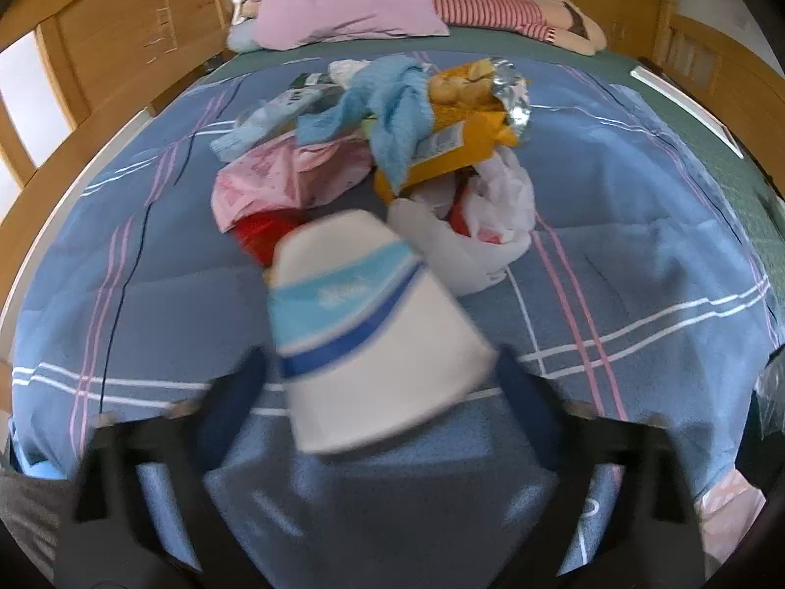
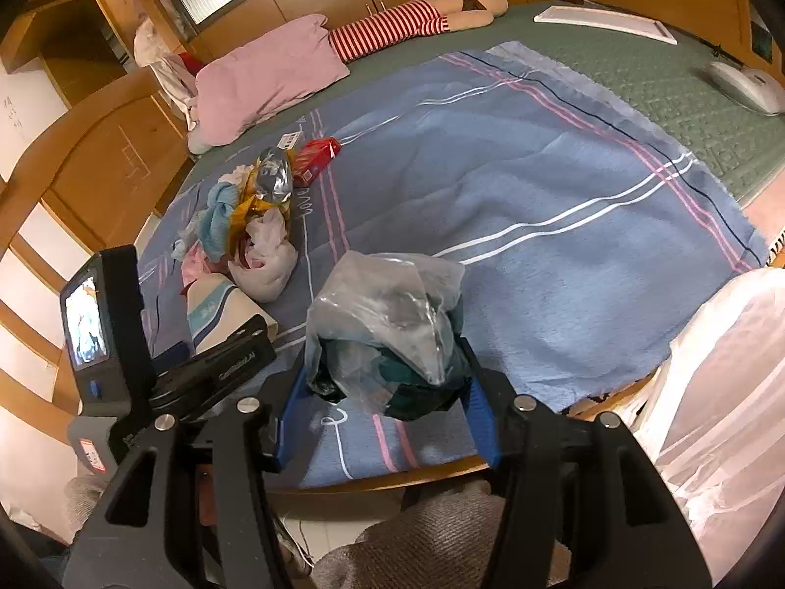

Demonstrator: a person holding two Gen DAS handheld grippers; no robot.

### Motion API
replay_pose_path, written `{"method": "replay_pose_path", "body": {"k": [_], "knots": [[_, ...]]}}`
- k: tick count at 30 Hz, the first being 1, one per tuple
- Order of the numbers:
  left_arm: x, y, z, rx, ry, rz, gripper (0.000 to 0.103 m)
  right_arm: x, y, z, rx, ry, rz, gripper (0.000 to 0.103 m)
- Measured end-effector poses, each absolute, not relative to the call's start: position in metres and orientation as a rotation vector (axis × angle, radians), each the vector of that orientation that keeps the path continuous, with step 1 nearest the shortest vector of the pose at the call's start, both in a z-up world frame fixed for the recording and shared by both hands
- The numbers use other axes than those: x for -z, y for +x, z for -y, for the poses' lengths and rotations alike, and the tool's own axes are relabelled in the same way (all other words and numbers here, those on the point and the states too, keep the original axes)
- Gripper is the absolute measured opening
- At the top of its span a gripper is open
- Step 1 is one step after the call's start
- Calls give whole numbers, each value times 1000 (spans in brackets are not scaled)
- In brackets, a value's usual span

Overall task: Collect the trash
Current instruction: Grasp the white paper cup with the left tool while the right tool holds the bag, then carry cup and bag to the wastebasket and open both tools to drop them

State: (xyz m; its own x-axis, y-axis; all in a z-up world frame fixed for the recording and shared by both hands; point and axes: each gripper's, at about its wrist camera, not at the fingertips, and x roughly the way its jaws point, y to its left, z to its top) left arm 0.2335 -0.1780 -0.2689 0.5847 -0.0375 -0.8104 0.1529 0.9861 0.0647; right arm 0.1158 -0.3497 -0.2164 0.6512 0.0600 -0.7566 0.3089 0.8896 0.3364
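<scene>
A white paper cup [image 1: 373,324] with blue bands lies tilted on the blue striped blanket [image 1: 638,245], between the fingers of my left gripper [image 1: 382,383]. The fingers stand close to both its sides; blur hides whether the pads press. The right wrist view shows the same cup [image 2: 216,304] under that gripper. My right gripper [image 2: 385,373] is shut on a crumpled clear plastic bag [image 2: 387,314] with dark green stuff inside, held over the bed's near edge. Beyond the cup sits a trash pile [image 1: 392,137] [image 2: 255,226]: yellow foil snack bag, light blue cloth, pink and white plastic bags.
A red box [image 2: 316,157] lies past the pile. A pink pillow [image 2: 265,78] and a striped doll [image 2: 392,29] rest at the bed's head, by the wooden headboard [image 1: 122,34]. A white translucent bag [image 2: 726,392] hangs at the right. A white device [image 2: 745,83] lies on the green mat.
</scene>
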Motion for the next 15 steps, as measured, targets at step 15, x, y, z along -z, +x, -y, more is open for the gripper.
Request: {"method": "replay_pose_path", "body": {"k": [15], "knots": [[182, 179, 134, 198, 72, -707, 73, 202, 110, 336, 144, 451, -788, 55]]}}
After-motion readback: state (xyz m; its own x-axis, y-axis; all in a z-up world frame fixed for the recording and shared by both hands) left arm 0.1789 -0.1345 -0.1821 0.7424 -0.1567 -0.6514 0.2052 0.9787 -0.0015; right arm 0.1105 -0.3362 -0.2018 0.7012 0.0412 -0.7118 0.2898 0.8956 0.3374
